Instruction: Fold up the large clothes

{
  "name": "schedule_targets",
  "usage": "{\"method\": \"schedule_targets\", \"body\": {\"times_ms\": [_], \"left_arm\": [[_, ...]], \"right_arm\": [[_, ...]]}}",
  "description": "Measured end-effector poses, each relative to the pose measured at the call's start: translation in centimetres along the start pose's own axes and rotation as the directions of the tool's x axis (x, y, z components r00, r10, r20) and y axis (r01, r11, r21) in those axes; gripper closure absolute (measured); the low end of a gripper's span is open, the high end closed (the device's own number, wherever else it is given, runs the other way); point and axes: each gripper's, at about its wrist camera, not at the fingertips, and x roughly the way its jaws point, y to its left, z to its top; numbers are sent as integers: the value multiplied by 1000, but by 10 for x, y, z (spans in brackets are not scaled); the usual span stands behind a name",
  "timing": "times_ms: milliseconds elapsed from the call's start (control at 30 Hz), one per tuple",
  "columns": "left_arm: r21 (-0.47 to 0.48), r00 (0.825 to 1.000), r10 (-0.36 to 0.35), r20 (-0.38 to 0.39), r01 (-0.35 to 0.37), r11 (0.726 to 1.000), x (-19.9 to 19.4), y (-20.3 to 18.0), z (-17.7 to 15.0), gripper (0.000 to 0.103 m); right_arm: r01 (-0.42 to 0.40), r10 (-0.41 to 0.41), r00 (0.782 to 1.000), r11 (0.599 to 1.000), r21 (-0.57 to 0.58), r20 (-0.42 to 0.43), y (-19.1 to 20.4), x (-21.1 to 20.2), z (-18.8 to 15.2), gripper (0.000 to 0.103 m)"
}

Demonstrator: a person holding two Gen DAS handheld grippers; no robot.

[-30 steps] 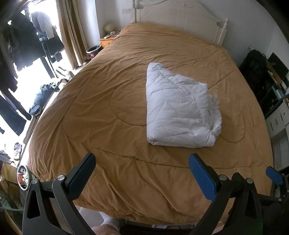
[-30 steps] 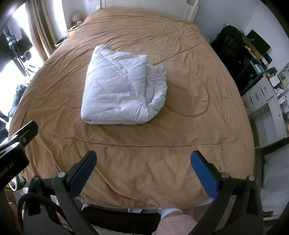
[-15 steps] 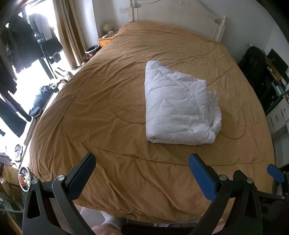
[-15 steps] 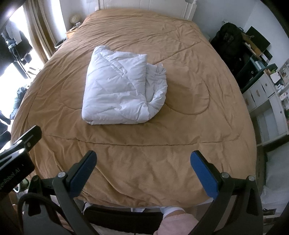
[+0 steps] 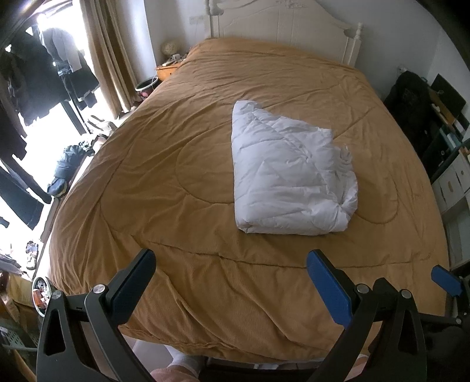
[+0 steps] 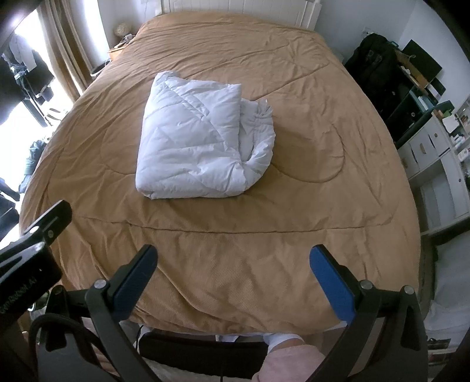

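Observation:
A white padded garment (image 5: 290,176) lies folded into a thick rectangle on the brown bedspread (image 5: 176,176), right of the bed's middle; it also shows in the right wrist view (image 6: 199,147), with loose bunched fabric along its right side. My left gripper (image 5: 232,270) is open and empty, held above the foot of the bed, well short of the garment. My right gripper (image 6: 233,269) is open and empty too, at the foot of the bed. The left gripper's body (image 6: 32,241) shows at the left edge of the right wrist view.
A white headboard (image 5: 282,26) stands at the far end. Dark clothes (image 5: 44,76) hang by the bright window on the left, with a nightstand (image 5: 167,69) behind. A black bag (image 6: 373,58) and white drawers (image 6: 434,164) stand on the right.
Both grippers have drawn back and risen slightly, so the garment sits a little farther away in both views. The garment has not moved. Both grippers stay open.

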Motion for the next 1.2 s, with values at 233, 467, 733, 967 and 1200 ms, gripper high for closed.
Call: {"method": "schedule_targets", "body": {"times_ms": [233, 467, 733, 967, 1200], "left_arm": [[1, 1000, 3, -2, -3, 1000, 0, 1, 2, 1], [12, 1000, -8, -8, 8, 1000, 3, -1, 0, 1], [15, 1000, -11, -7, 11, 1000, 2, -3, -2, 1], [24, 1000, -14, -17, 15, 1000, 4, -6, 0, 1], [22, 1000, -15, -23, 16, 1000, 5, -8, -2, 1]], "right_arm": [[-11, 11, 1000, 1000, 9, -7, -2, 1, 0, 0], [-11, 11, 1000, 1000, 11, -18, 0, 2, 0, 0], [-19, 19, 1000, 1000, 20, -24, 1, 3, -3, 0], [-19, 20, 999, 1000, 18, -26, 1, 3, -2, 0], [-21, 22, 999, 1000, 18, -32, 4, 3, -6, 0]]}}
